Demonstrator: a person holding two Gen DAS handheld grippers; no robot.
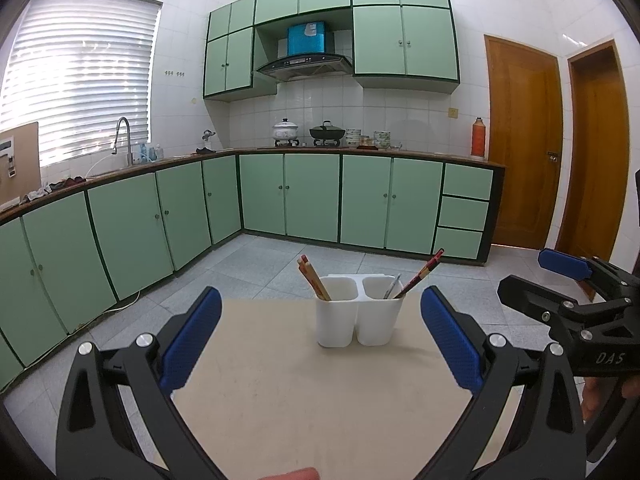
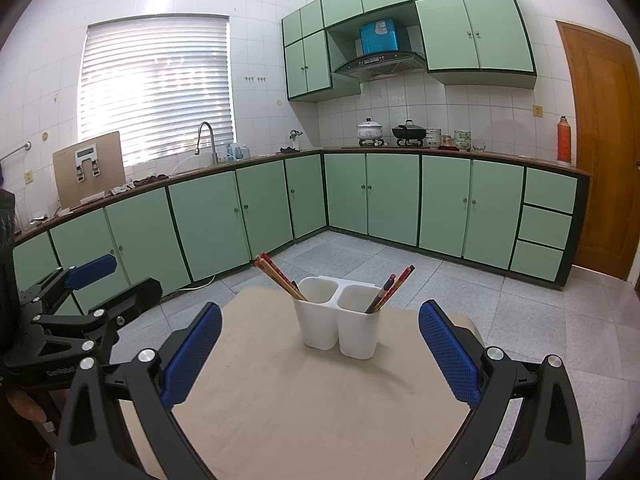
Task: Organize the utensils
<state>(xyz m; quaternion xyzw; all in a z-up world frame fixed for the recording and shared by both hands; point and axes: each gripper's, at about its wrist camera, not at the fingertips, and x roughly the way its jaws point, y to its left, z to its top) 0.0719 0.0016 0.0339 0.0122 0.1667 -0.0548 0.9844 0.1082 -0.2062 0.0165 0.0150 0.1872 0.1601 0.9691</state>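
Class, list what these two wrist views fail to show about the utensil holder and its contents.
- Lower ends of the chopsticks: both views, hidden inside the white holder.
- Pale utensil in the right cup: left view, too small to identify; in the right view the darker chopsticks cover it.
- Table near edge: cut off by the frame and by the fingers.

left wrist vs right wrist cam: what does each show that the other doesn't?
Left wrist only: a second wooden door at far right, and a thin silver utensil in the holder's right cup.

Right wrist only: the whole brown board with a white device leaning on the counter, cut off in the left view, plus a wall rail.

Both: white two-cup holder on the beige table, chopsticks in each cup, sink faucet, orange thermos; left gripper and right gripper open, empty.
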